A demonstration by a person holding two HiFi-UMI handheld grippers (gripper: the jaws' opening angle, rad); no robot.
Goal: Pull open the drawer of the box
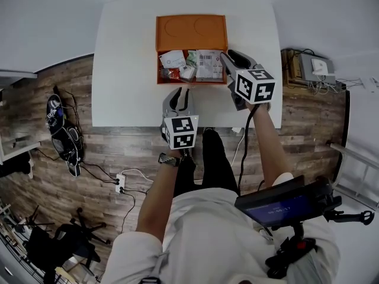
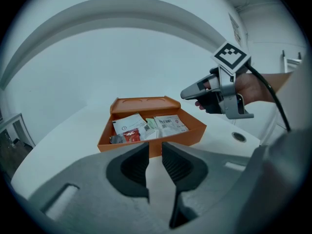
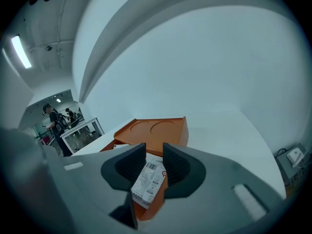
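At twelve o'clock on the white table [image 1: 127,64], the orange box [image 1: 191,31] is seen with its drawer [image 1: 190,81] drawn out toward six and packets [image 1: 208,64] exposed. The pull is judged done, and only backing away is called for. The left gripper [image 1: 177,94] is held open and empty at six of the drawer front. The right gripper [image 1: 227,58] is open, clamping nothing, at the drawer's three o'clock edge. Bare tabletop is offered at three and nine.

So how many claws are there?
2. The left claw hovers in front of the open orange drawer; the right claw is over the drawer's right side. Both stand open.
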